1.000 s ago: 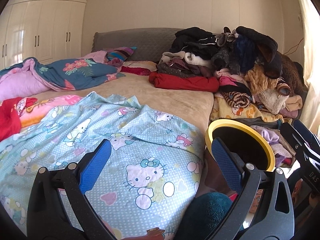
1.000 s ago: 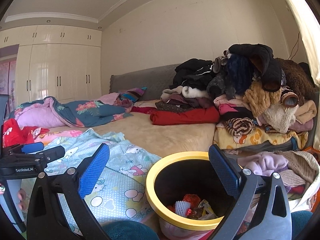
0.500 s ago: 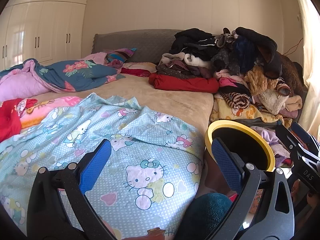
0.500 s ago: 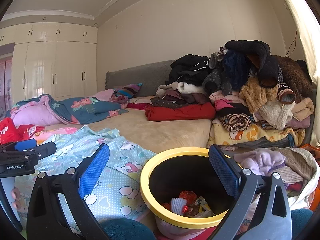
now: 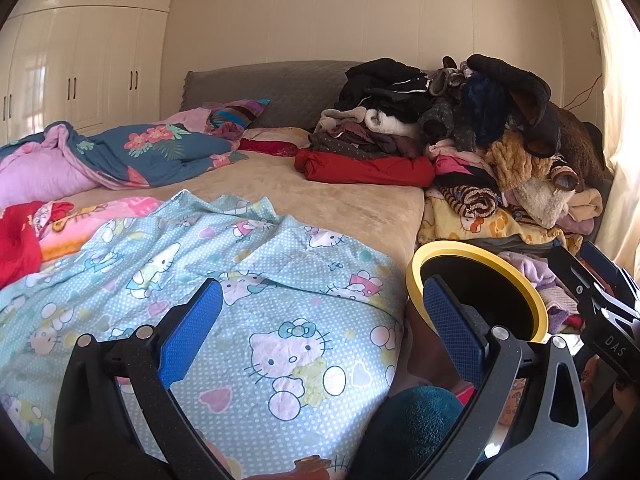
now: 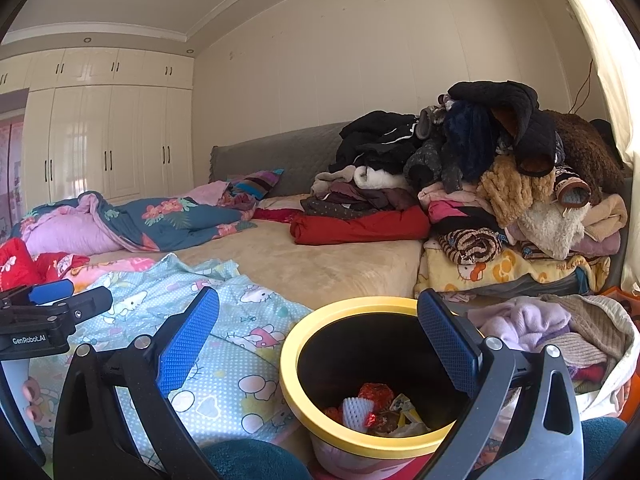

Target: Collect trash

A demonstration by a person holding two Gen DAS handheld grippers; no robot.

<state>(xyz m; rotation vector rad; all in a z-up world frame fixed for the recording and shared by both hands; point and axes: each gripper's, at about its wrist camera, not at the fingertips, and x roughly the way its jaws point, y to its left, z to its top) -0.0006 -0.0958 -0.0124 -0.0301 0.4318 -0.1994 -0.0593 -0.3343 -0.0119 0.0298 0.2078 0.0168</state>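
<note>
While no loose trash can be picked out anywhere on the bed, the scene is read from the far left, where a crumpled red cloth (image 5: pixel 18 240) lies well beyond the left finger of the left gripper (image 5: pixel 320 322). That gripper's blue-padded fingers are spread wide with nothing between them, and the pale blue cartoon-cat printed sheet (image 5: pixel 224 280) is seen through the gap. Just past its right finger, and slightly ahead, the round yellow-rimmed black waste bin (image 5: pixel 476 284) is found beside the bed edge. The right gripper (image 6: pixel 320 322) is likewise held spread and empty, the bin (image 6: pixel 304 380) sitting low between its fingers and toward the right one; red foil wrappers and a white foam net (image 6: pixel 372 404) are seen lying on the bin's bottom. Beyond the right finger a heap of folded and tumbled clothes (image 6: pixel 500 184) is piled. The bin is judged nearer the right gripper, so any drop would be made almost straight down from there; further trash would have to be sought leftward, on the left gripper's side.
</note>
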